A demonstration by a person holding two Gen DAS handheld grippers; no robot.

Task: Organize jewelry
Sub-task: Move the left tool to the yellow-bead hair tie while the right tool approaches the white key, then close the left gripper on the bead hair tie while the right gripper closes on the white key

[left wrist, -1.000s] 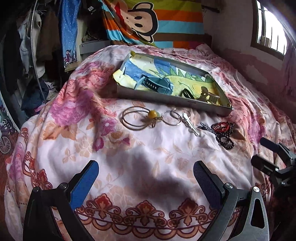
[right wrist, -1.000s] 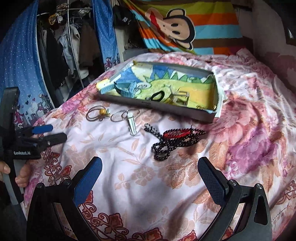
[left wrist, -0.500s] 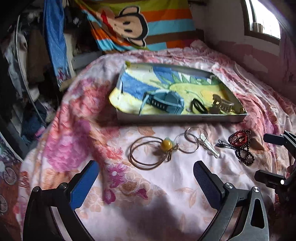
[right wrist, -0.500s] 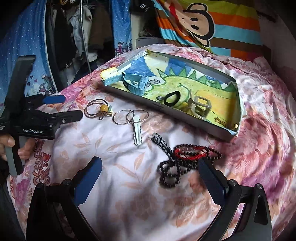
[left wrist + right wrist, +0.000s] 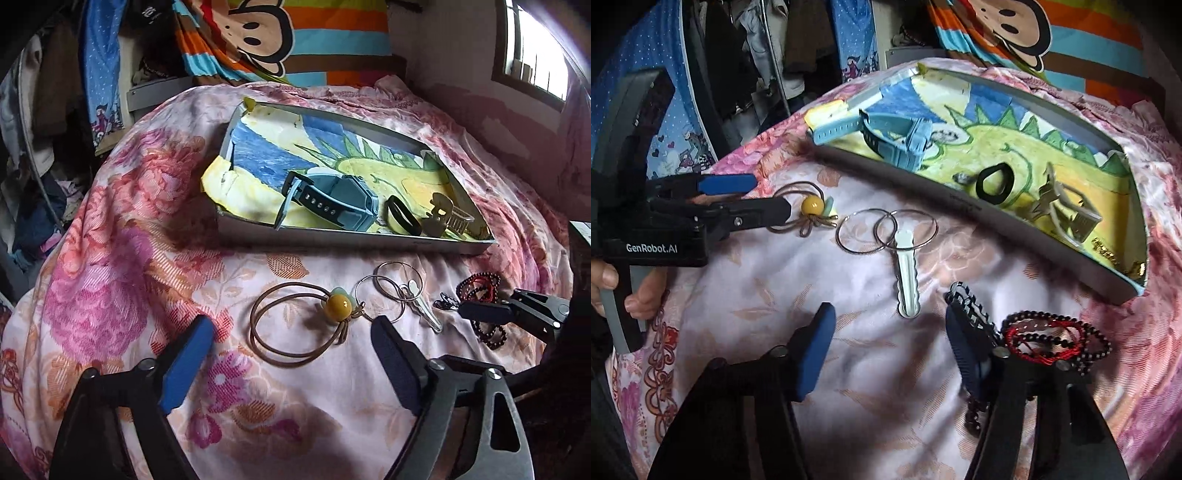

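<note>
A brown hair tie with a yellow bead (image 5: 337, 306) (image 5: 812, 205) lies on the floral bedspread. My left gripper (image 5: 291, 354) is open, its fingers on either side of the tie's loops. Two linked metal rings with a pale key (image 5: 400, 291) (image 5: 905, 258) lie beside it. My right gripper (image 5: 890, 350) is open just short of the key, its right finger beside a black and red bead bracelet (image 5: 1052, 339) (image 5: 480, 295). A grey tray (image 5: 369, 240) (image 5: 997, 221) lined with a dinosaur drawing holds a blue watch (image 5: 332, 199), a black ring (image 5: 991, 182) and a hair claw (image 5: 1060, 206).
A striped monkey pillow (image 5: 280, 37) stands behind the tray. Clothes hang at the left past the bed edge (image 5: 37, 110). A wall with a window (image 5: 532, 48) is at the right.
Both grippers have moved forward and down towards the bedspread. The left now straddles the hair tie; the right has closed in on the key and bracelet. Nothing has been taken hold of.
</note>
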